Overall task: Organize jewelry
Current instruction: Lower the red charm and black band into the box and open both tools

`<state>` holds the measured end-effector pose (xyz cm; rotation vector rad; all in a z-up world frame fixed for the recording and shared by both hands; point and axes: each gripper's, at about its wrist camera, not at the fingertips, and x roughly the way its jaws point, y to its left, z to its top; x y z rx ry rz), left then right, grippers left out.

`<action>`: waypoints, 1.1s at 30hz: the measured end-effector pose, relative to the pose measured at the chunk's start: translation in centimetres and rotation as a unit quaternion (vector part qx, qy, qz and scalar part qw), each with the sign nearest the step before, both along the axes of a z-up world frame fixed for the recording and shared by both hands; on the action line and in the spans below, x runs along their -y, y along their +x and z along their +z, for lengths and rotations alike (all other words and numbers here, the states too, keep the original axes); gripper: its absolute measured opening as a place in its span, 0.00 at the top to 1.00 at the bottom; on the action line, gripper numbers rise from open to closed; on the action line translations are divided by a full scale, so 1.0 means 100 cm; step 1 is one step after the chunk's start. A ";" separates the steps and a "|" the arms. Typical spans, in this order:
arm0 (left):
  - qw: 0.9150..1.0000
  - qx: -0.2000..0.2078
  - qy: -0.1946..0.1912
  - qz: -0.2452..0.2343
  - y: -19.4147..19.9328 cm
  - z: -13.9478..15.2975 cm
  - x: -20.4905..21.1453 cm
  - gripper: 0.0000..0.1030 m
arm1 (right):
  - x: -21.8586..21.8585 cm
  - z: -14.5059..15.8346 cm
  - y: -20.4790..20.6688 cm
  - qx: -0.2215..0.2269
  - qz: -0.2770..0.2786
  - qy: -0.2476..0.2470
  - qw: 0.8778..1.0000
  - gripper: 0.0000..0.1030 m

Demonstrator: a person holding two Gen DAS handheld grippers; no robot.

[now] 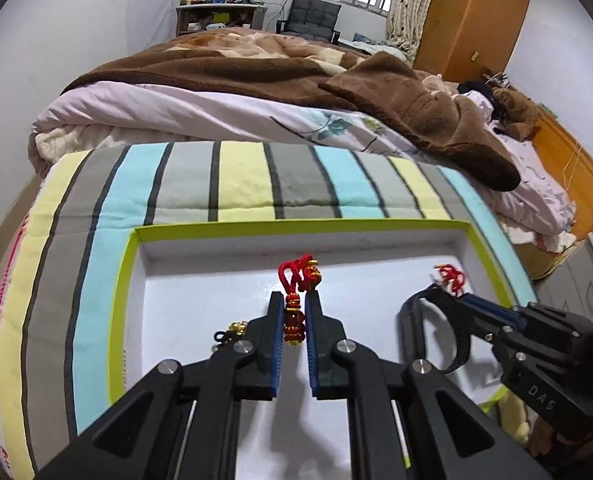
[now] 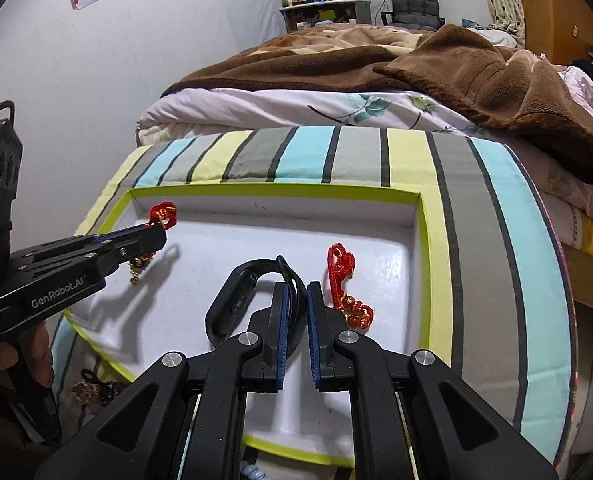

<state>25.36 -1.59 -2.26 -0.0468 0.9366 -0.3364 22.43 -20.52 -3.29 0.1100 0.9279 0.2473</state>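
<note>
A red knotted charm with amber beads [image 1: 294,316] is held between the closed-down fingers of the left gripper [image 1: 293,304], its long axis hanging along the line of the fingers, the red cord loop above the tips and the bead string below. It is carried over the white floor of the green-rimmed box lid [image 1: 224,227], which rests on a striped cushion [image 1: 240,178] on the bed. From the right wrist view the same charm is seen dangling from the left gripper near the tray's far left corner, with its shadow on the floor beneath; it appears not yet set down.

The strap of a black fitness band [image 2: 236,300] is pinched in the narrowed right gripper [image 2: 293,292], the band's loop curving out to the left of the fingers over the tray's middle. A second red charm [image 2: 346,284] already lies on the tray floor just to the right of the right gripper, its length running away from the camera.

The coming move is judged to turn on height: both items hang directly above bare tray floor, so each is probably to be lowered straight down, the left one staying well apart from the right.
</note>
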 end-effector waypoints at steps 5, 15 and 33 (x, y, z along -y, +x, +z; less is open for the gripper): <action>1.000 -0.011 0.008 0.002 0.002 -0.007 0.000 0.90 | 0.000 -0.004 0.002 -0.001 0.001 0.000 1.000 0.91; 1.000 -0.022 -0.001 0.000 0.006 -0.011 0.000 0.89 | -0.002 -0.003 0.002 0.000 0.001 -0.008 1.000 0.91; 0.999 0.015 -0.037 0.008 -0.032 0.027 -0.023 0.65 | 0.003 0.022 -0.022 0.030 0.001 0.017 0.999 0.64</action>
